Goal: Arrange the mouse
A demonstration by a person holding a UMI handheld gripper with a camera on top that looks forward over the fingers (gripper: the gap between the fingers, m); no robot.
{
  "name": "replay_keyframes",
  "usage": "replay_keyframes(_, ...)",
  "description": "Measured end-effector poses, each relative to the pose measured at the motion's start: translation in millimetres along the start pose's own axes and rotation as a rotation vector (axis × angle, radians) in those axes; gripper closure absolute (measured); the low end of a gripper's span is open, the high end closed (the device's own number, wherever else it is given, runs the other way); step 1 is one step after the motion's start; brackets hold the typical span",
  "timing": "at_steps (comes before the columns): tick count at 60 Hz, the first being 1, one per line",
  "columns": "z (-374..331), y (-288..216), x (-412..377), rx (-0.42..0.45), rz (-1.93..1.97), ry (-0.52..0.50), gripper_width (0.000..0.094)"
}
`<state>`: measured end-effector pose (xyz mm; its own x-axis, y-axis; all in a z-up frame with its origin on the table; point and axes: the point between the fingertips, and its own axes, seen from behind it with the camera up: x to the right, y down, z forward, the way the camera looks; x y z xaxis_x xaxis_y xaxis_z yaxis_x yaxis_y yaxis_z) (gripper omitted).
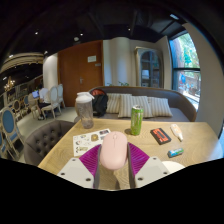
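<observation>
At the bottom centre of the frame the gripper (113, 165) is clenching a pale pink mouse (113, 153). Its two fingers (91, 160) are pressing on the mouse's left and right sides, with the magenta pads showing as dark triangles against its flanks. The mouse is sitting upright in the view, its rounded body filling the gap between the fingers and hiding the tabletop right behind it.

The wooden table (195, 138) is spreading across the lower half of the frame beyond the fingers. Just past the mouse and a little to the right, a green can (136, 120) is standing upright. To the left of the mouse, some printed sheets (84, 142) are lying flat on the wood, and behind them, left of centre, a pale tumbler with a lid (85, 109) is standing. On the right side of the table a small dark red box (160, 135) is lying flat, a slim white object (177, 131) is lying beside it, and a small teal item (176, 152) is resting nearer the right finger; what these last two are cannot be told.

Farther back, in the middle of the frame, a light sofa with cushions (150, 104) is running along the wall. Chairs (45, 103) are standing at the left, and a window (186, 62) is showing greenery at the upper right.
</observation>
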<state>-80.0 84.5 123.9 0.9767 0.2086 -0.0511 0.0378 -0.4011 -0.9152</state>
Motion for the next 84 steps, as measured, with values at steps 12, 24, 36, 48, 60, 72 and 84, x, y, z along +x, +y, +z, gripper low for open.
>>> replay_keyframes(12, -71.0, -12.6, 90.6, 0.037, -0.039, 0.141, 0.0532)
replay_keyframes(24, -55.0, 86.7, 159.2, -0.170, 0.078, 0.206, 0.0532)
replay_keyframes(36, -40.2, 147.1, 173.1, -0.287, 0.088, 0.210, 0.0526)
replay_keyframes(48, -37.2, 156.5, 173.4, -0.290, 0.143, 0.185, 0.0415)
replay_keyframes(60, -57.1, 150.0, 174.7, -0.260, 0.162, 0.164, 0.0095)
replay_keyframes(72, -117.6, 141.3, 169.0, -0.169, 0.162, 0.132, 0.0093)
replay_keyframes(84, -173.8, 159.9, 164.2, -0.139, 0.175, 0.104, 0.0097)
